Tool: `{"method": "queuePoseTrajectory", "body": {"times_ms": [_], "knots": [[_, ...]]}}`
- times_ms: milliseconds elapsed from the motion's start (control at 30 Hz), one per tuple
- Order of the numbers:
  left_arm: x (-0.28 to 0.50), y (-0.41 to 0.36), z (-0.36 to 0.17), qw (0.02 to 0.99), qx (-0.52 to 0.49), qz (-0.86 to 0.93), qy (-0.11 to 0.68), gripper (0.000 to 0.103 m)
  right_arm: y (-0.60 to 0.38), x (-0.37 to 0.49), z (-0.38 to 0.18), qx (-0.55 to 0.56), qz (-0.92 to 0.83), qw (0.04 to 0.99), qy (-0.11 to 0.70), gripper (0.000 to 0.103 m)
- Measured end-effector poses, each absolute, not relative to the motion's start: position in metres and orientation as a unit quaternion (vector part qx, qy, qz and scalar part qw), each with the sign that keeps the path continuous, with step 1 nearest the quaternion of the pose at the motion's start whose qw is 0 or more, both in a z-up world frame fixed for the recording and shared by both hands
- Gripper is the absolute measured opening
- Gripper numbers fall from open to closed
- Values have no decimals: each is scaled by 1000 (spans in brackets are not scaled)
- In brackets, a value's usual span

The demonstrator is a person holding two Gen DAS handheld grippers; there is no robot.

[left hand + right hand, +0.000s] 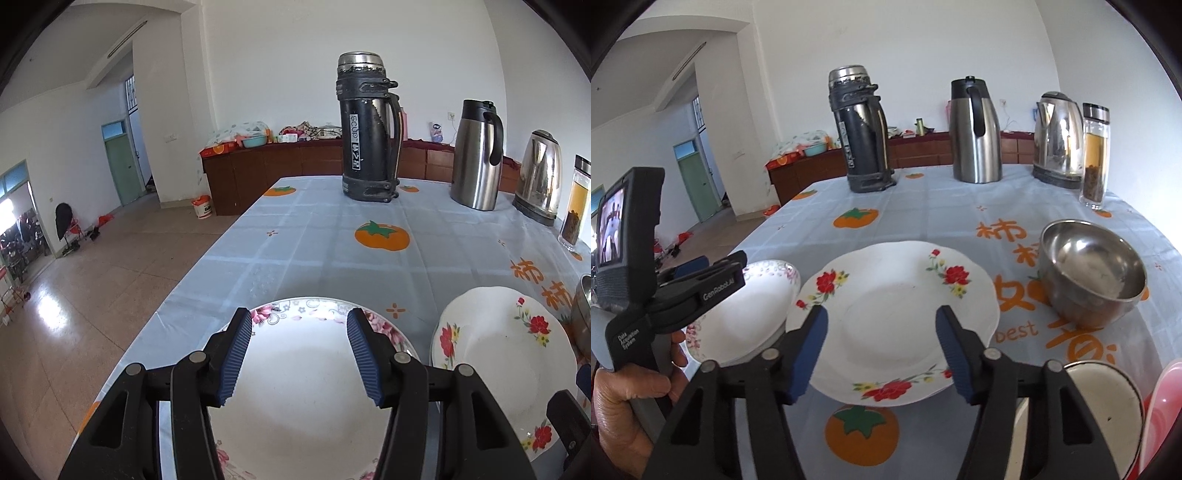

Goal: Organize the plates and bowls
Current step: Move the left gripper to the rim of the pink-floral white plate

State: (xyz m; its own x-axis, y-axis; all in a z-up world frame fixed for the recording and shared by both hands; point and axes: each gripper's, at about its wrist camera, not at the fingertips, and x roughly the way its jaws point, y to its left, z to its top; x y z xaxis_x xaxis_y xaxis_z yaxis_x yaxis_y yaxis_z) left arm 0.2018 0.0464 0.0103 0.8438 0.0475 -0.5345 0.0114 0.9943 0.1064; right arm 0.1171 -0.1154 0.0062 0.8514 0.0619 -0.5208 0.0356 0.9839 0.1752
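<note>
At the near left of the table (332, 229), the pink-flowered plate (306, 373) lies flat on the cloth with the left gripper (299, 325) poised over it. Its jaws stand partly open, nothing between the ribbed pads, and whether they touch the china cannot be told. Just to its right lies the red-flowered plate (897, 314), scalloped at the edge, and the right gripper (882, 321) hangs above its near side, jaws likewise half apart and empty. Farther right stands the steel bowl (1093, 273), upright and well apart from the plates.

Both plates look like glazed china: stiff, fairly heavy for their thickness, slick and easily chipped. The raised rim is probably the only place to pinch, one pad under the lip, one on top. The bowl looks light, hard and slippery; its wall near the rim seems best.

Only the right wrist view shows the whole bowl, the person's hand (631, 402) on the left gripper's handle, and a white dish (1108, 402) at the near right. Only the left view shows the pink-flowered plate's near rim.
</note>
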Motion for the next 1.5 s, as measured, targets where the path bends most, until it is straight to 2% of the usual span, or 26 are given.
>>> {"method": "queuePoseTrajectory", "body": {"times_ms": [267,367,500,1167,1300,1400,1500], "knots": [[195,51,14,964,56,17,258,57,-110,112,5,87,13,961,260,60],[196,55,14,965,52,9,257,57,-109,111,5,92,17,962,255,54],[198,59,12,966,54,1,254,57,-111,105,7,105,19,964,242,53],[203,101,6,964,58,13,258,57,-92,88,9,126,28,967,220,56],[203,107,9,966,55,17,252,57,-87,87,7,127,38,966,220,63],[205,110,11,967,56,23,249,62,-79,85,6,135,49,964,224,64],[208,116,10,966,53,26,252,63,-67,91,1,148,68,955,248,64]]}}
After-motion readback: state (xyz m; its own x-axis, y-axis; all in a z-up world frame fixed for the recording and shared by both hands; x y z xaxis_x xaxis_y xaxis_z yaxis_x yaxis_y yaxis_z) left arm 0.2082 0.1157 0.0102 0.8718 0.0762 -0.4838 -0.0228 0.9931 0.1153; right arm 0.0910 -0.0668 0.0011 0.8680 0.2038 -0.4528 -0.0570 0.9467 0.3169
